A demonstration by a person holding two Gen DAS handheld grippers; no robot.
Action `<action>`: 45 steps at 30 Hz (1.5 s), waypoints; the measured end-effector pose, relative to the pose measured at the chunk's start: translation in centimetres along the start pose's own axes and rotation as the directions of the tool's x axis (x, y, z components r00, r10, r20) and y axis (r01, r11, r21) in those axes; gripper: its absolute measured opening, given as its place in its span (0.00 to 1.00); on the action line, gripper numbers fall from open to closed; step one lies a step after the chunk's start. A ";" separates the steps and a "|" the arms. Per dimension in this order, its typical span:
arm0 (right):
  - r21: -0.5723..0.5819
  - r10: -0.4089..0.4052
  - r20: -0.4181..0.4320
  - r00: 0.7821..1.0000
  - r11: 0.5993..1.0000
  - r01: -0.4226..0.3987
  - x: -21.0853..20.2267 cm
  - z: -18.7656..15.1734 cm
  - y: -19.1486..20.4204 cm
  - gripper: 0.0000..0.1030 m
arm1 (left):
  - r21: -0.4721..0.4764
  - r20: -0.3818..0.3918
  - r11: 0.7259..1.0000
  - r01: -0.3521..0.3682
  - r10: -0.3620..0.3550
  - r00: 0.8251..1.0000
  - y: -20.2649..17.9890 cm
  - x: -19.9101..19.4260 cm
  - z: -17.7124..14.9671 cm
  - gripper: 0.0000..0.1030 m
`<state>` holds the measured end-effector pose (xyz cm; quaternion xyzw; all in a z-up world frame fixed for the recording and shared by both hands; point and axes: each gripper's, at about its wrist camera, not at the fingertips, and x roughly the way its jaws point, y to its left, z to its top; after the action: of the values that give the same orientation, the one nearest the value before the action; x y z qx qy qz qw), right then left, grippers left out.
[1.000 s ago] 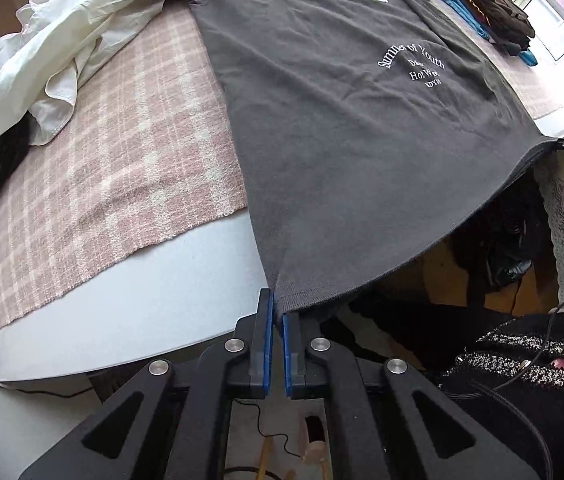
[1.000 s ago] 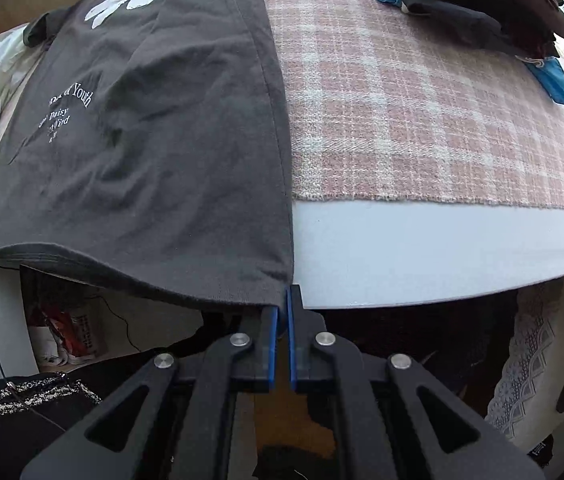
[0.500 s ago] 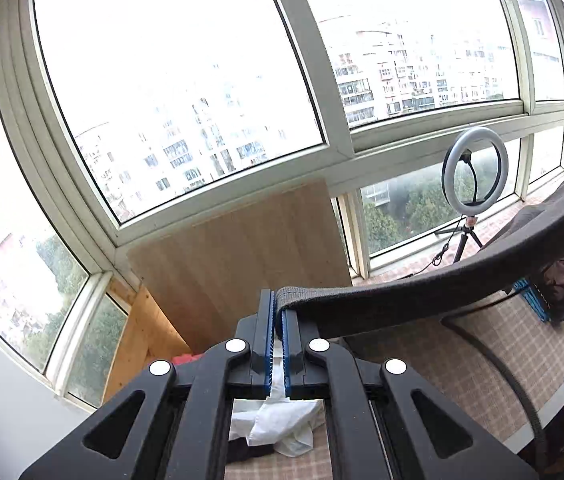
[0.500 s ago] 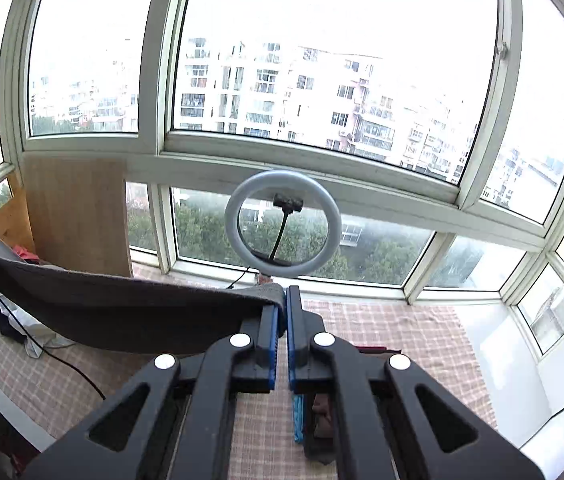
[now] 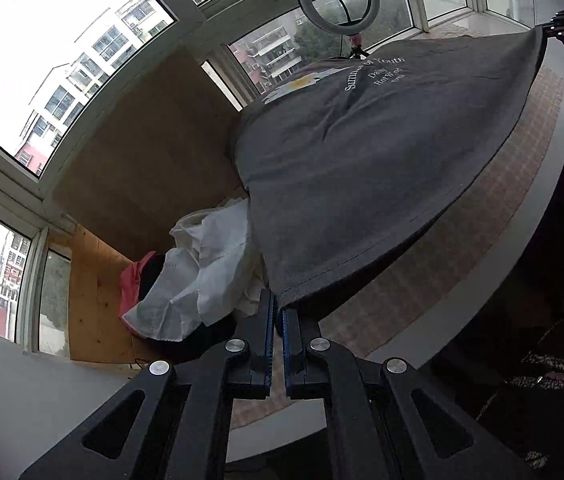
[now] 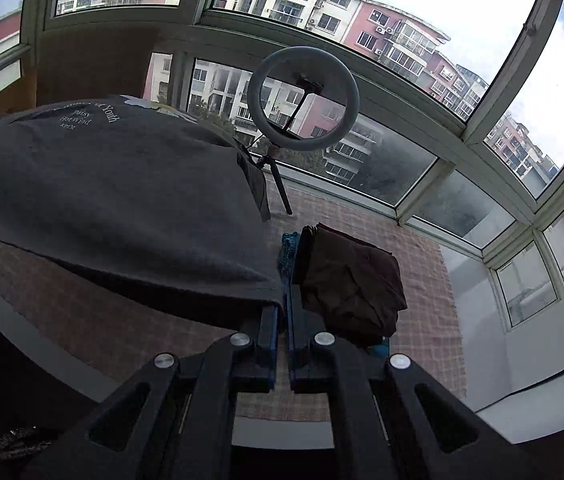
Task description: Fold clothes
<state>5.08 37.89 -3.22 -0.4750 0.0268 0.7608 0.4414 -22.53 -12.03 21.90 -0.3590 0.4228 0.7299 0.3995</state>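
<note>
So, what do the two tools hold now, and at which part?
Both hold the grey T-shirt by its bottom hem: left tool on one corner, right tool on the other.

Daylight came through the windows (image 6: 381, 8), where the sky was blown out white. The grippers in front stood dark. Fisheye bending curved the frames; corners were black.

Tall windows (image 6: 381, 12) wrap around the room, daylight pouring in, with apartment blocks (image 6: 393, 36) outside. A ring light (image 6: 303, 98) stands by the glass. A wooden panel (image 5: 138, 152) leans against the frame.
</note>
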 end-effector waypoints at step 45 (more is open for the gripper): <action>0.339 0.363 -0.327 0.872 0.907 -0.250 44.7 7.4 -2.1 0.32 | -0.464 -0.130 0.866 0.183 -0.272 0.954 4.1 35.8 16.7 0.30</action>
<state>-5.77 71.45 -31.72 -0.5349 0.2981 0.7018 0.3639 -44.42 11.75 -1.19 -0.5570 0.2347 0.7169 0.3473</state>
